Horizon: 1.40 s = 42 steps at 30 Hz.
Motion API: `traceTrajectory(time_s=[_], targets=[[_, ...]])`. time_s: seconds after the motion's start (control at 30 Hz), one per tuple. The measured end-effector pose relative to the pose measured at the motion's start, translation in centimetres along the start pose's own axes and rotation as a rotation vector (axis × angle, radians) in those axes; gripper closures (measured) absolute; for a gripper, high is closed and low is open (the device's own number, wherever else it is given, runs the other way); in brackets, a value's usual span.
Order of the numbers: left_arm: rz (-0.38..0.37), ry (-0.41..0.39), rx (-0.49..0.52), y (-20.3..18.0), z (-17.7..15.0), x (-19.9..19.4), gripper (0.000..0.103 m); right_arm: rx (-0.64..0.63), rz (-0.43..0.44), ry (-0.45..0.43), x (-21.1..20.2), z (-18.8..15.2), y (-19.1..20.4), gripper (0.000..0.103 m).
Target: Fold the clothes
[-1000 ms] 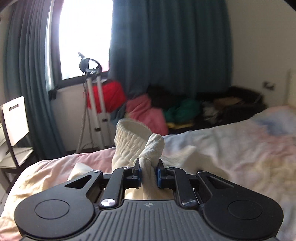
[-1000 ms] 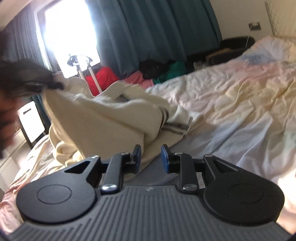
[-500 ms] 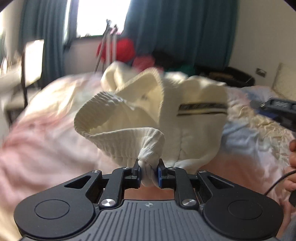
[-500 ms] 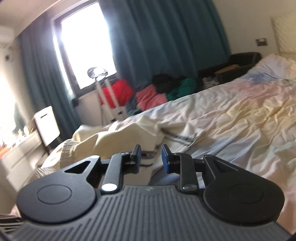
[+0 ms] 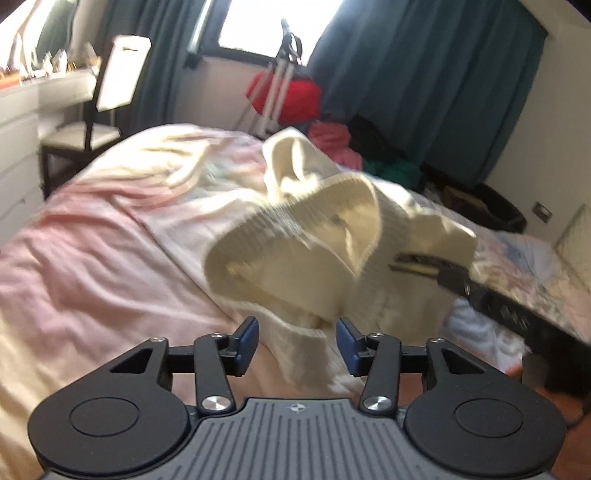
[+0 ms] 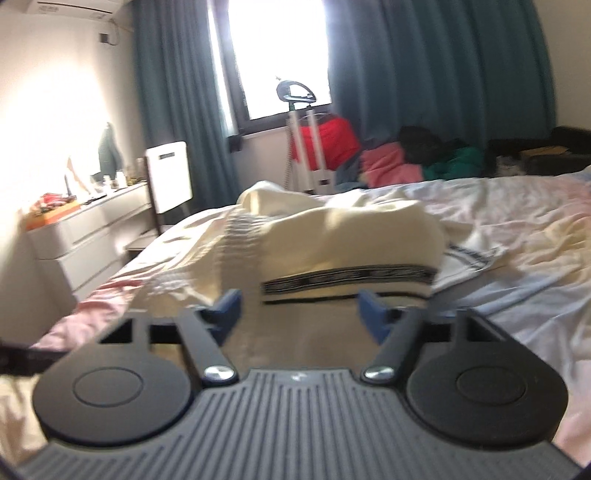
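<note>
Cream sweatshirt sits bunched on the bed, ribbed hem arched up in a loop, all motion-blurred. Black-and-white woven tape runs across its near edge in the right wrist view; there's lettering on it but too blurred to read. Same tape shows as a dark stripe in the left wrist view. A second bit of striped trim lies flat on the sheet just right of the bundle.

Left tongs: jaws spread apart, a fold of the cream fabric hangs between the blue pads but neither pad presses on it. Right tongs: jaws wide apart, nothing held, sweatshirt just ahead of the tips. The right tool shows as a black bar at the sweatshirt's far side in the left view.

Bed sheet is pink/yellow/blue pastel, rumpled. Beyond it: white garment steamer stand, red clothing behind that, pile of pink, black and green clothes, teal curtains, bright window. Left side: white chair, white drawer unit with clutter on top, wall air conditioner. No readable labels anywhere.
</note>
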<state>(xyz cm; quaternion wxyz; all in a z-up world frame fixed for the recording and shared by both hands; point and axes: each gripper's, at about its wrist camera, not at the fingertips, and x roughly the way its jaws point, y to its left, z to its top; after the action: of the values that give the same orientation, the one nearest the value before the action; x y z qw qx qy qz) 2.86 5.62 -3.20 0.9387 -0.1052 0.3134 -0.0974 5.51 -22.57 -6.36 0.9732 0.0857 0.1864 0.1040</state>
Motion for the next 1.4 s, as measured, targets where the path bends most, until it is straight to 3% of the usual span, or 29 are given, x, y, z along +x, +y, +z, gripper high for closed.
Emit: traceTrajectory(time_s=[0.13,0.33,0.47,0.63,0.7,0.77,0.97,1.07,1.23,1.4], targets=[[0.094,-0.045,-0.016,1.6,0.7,1.4,0.043,-0.062,-0.039,0.029,1.9,0.4,2.8,0.024],[0.105,-0.04,-0.141,5.1,1.9,3.7,0.043,-0.156,-0.165,0.047,6.8,2.0,7.0,0.024],[0.111,-0.05,-0.159,6.1,2.1,4.5,0.043,-0.157,-0.294,0.076,9.6,2.0,8.1,0.025],[0.103,-0.058,-0.128,6.0,1.9,4.9,0.043,-0.078,-0.37,0.092,8.4,2.4,6.7,0.065],[0.097,-0.064,-0.117,5.8,1.9,5.0,0.043,-0.073,-0.403,0.086,6.6,2.8,5.5,0.088],[0.085,-0.075,-0.099,5.4,1.9,4.6,0.043,-0.033,-0.416,0.079,4.3,3.4,3.8,0.092],[0.071,-0.076,0.016,3.2,1.2,3.2,0.043,0.072,-0.466,0.044,-3.7,3.6,-1.1,0.093],[0.066,-0.076,0.13,1.2,0.2,1.6,0.043,0.133,-0.494,0.12,-5.5,0.8,-3.7,0.093],[0.088,-0.121,0.466,-3.8,-2.8,-0.3,0.042,0.24,-0.488,0.163,-6.3,-1.4,-6.1,0.092],[0.156,-0.115,0.677,-7.0,-5.5,1.6,0.043,0.346,-0.463,0.168,-6.4,-2.5,-7.6,0.091]])
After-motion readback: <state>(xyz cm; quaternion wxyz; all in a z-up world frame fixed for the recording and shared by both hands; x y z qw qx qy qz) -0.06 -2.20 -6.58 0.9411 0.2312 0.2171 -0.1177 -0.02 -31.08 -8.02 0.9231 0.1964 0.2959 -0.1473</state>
